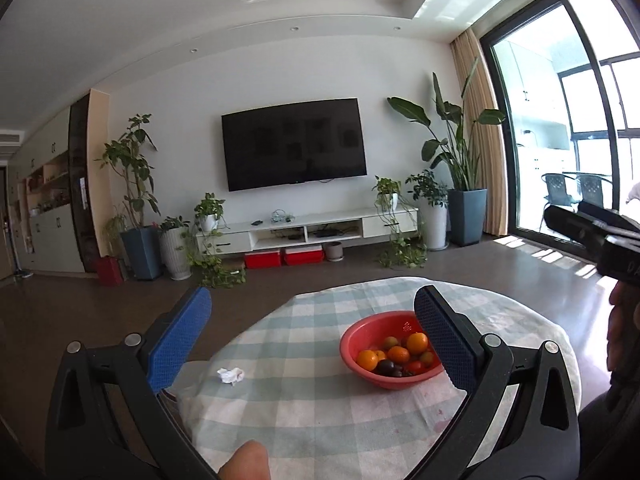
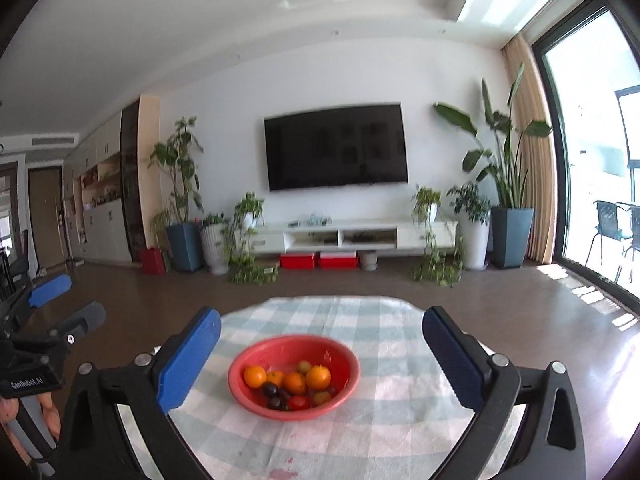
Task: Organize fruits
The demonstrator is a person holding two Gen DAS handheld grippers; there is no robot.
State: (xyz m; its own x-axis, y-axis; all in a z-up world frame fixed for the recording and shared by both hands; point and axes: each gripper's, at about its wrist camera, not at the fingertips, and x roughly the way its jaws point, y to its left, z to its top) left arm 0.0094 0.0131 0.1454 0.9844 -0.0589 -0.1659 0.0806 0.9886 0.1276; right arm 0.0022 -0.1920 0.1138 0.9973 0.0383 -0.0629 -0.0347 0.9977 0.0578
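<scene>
Ahead, below both wide grippers (2, empty): fruit bowl (image 2: 294, 376).

Both wrist views face level, sharing bowl (image 1: 394, 350).

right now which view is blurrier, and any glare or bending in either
Right wrist view: softer, the red bowl rim and TV edges smeared. Left wrist view: sharper, fruit crisp, the window blown out white. Both: fisheye curves the walls and ceiling, with dark corners.

left hand-held gripper (image 1: 312, 336): jaws wide, empty | right hand-held gripper (image 2: 320, 356): jaws wide, empty
</scene>
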